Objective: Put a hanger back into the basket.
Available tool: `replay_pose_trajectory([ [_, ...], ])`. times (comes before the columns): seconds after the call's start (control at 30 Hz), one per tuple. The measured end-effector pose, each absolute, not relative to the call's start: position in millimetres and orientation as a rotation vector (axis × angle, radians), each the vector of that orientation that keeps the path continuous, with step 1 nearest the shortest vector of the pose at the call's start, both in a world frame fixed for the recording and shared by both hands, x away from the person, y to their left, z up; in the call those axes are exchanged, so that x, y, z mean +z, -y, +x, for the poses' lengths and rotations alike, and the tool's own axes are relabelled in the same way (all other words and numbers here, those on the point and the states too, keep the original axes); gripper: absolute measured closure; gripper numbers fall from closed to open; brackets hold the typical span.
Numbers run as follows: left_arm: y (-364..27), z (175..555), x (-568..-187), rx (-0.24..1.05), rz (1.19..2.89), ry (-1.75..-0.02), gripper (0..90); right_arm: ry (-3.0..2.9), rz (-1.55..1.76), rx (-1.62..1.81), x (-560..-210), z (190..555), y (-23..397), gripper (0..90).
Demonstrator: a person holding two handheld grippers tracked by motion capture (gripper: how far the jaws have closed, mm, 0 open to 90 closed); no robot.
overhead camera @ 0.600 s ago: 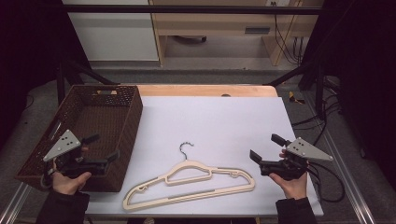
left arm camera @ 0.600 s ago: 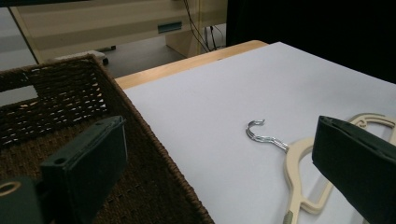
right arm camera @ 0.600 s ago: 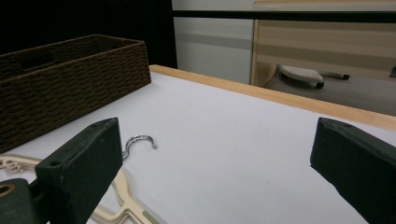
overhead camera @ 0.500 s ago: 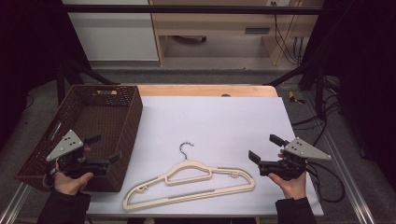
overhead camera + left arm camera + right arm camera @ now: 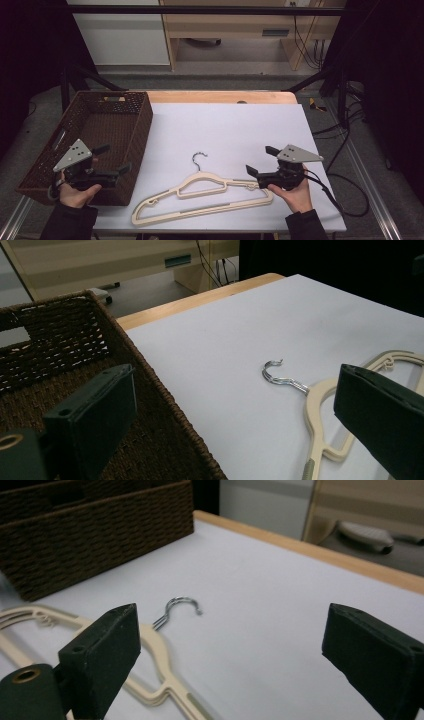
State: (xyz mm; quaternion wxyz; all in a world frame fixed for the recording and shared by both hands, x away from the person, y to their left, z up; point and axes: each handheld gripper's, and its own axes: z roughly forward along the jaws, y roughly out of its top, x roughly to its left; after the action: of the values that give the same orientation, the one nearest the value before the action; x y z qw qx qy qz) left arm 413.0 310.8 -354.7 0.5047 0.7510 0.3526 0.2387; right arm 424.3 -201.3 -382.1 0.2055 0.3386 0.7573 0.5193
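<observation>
Approach step judged: hanger untouched, 9 o'clock of right gripper; left gripper over basket. Both jaws wide, empty. Closing on hanger end needed next.

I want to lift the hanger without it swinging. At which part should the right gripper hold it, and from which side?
Probably the hanger is best gripped at its right shoulder end, approached from the right by the open right gripper. It lies flat there, nearest that gripper, and the arm looks thin enough for the fingers.
</observation>
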Motion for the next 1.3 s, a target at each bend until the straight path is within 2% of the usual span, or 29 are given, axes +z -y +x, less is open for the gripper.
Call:
replay_pose_trajectory([
  [0.37,-309,413,-355,0.569,1.823,-0.85,3.1,-2.323,0.903,1.327,-394,444,155,18.2],
  [0.47,-311,413,-355,0.571,1.823,-0.851,3.1,-2.359,0.914,1.315,-397,455,144,23.6],
  [0.57,-313,413,-354,0.572,1.818,-0.853,3.1,-2.376,0.919,1.286,-398,459,136,24.8],
  [0.6,-313,413,-354,0.573,1.815,-0.854,3.2,-2.404,0.91,1.274,-402,463,129,28.6],
  [0.73,-313,412,-353,0.577,1.817,-0.85,3.2,-2.479,0.907,1.228,-417,470,117,33.4],
  [1.03,-312,412,-353,0.575,1.821,-0.839,3.2,-2.573,0.87,1.073,-435,469,121,44.4],
  [1.3,-308,411,-353,0.571,1.831,-0.831,3.3,-2.646,0.917,0.992,-447,468,137,48.2],
])
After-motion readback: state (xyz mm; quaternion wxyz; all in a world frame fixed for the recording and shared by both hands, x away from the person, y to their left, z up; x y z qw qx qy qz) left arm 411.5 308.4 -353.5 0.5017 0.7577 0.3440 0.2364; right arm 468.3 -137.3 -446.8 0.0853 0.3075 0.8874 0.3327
